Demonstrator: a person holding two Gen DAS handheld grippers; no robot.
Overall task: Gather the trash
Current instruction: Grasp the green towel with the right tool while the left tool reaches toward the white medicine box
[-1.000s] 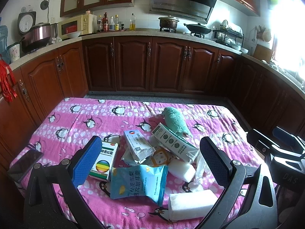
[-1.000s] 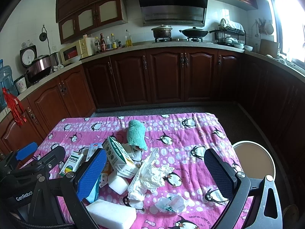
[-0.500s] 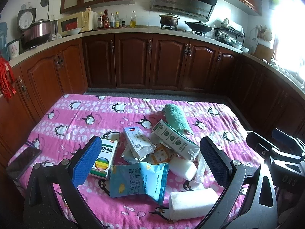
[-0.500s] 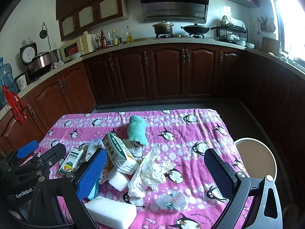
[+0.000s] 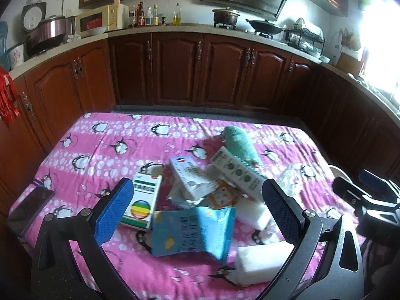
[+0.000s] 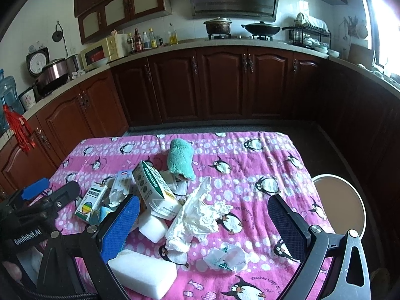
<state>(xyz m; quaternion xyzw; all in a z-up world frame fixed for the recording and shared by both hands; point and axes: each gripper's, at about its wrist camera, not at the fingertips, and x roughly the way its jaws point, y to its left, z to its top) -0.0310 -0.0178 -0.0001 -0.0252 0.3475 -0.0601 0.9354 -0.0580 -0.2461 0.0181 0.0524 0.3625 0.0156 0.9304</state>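
Nothing collected yet: boxes (image 5: 143, 200), blue packet (image 5: 192, 232), tissue (image 6: 200, 215), sponges (image 6: 142, 272) litter bench (image 6: 250, 155). Left tool (image 5: 197, 212), right tool (image 6: 202, 227) hover released, empty.

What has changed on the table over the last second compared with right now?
Only the cameras shifted: both views now sit a bit closer over the trash pile. The left gripper hangs open above the blue packet, and the right gripper is open over the crumpled tissue. Nothing was grasped or released; the boxes, the green towel and the white foam blocks lie as before.
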